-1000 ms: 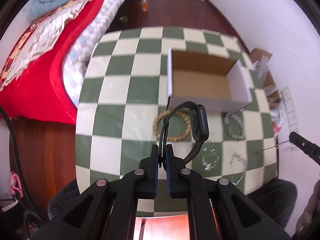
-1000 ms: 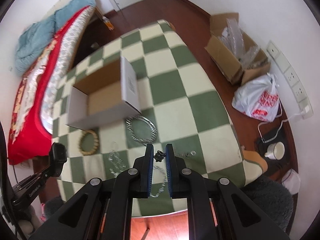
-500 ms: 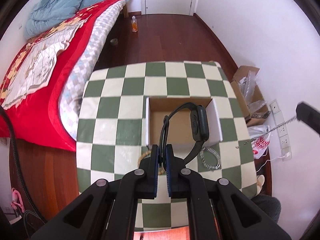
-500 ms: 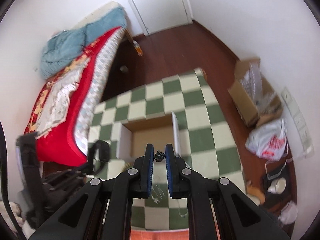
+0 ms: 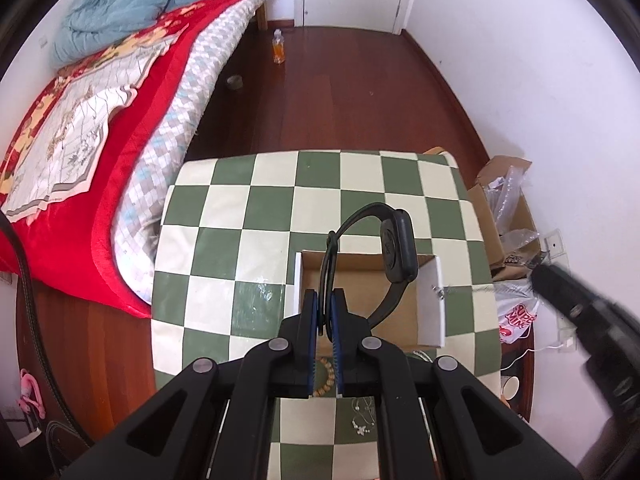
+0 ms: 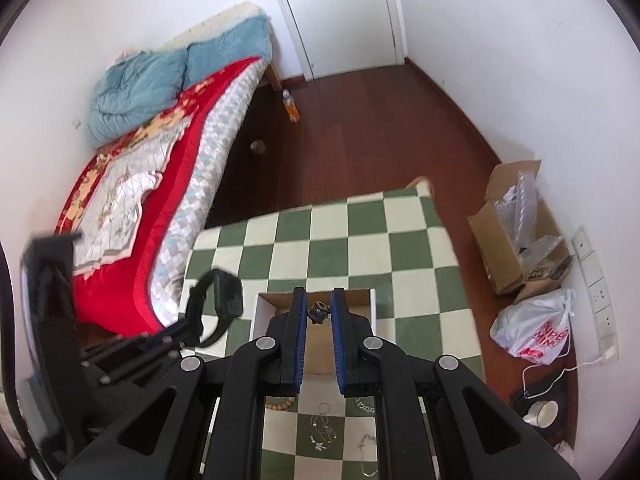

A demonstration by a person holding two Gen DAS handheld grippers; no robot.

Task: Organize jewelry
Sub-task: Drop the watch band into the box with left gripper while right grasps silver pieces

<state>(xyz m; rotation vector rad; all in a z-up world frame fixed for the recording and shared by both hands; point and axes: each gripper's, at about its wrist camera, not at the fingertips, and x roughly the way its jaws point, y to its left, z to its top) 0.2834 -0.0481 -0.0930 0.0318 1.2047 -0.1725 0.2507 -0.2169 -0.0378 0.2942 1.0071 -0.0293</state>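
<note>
My left gripper [image 5: 325,298] is shut on the strap of a black watch [image 5: 398,246] and holds it high above the open cardboard box [image 5: 432,300] on the checkered table [image 5: 224,264]. My right gripper [image 6: 319,304] is shut on a small dark clasp of a thin silver chain [image 6: 318,312], also high above the box [image 6: 264,316]. The chain hangs across the box's right wall in the left wrist view [image 5: 460,290]. The watch also shows at the left of the right wrist view [image 6: 226,294]. A wooden bead bracelet [image 5: 325,376] and thin necklaces [image 6: 320,436] lie on the table below.
A red bed [image 5: 80,128] stands left of the table. A brown box of plastic bags [image 6: 516,232] and a white shopping bag [image 6: 540,332] sit on the wood floor at the right. A cup [image 6: 544,412] sits on the floor. A bottle [image 5: 279,46] stands by the door.
Both grippers have risen well above the table and come over the box, the left with the watch, the right with the chain. The table looks smaller and farther away.
</note>
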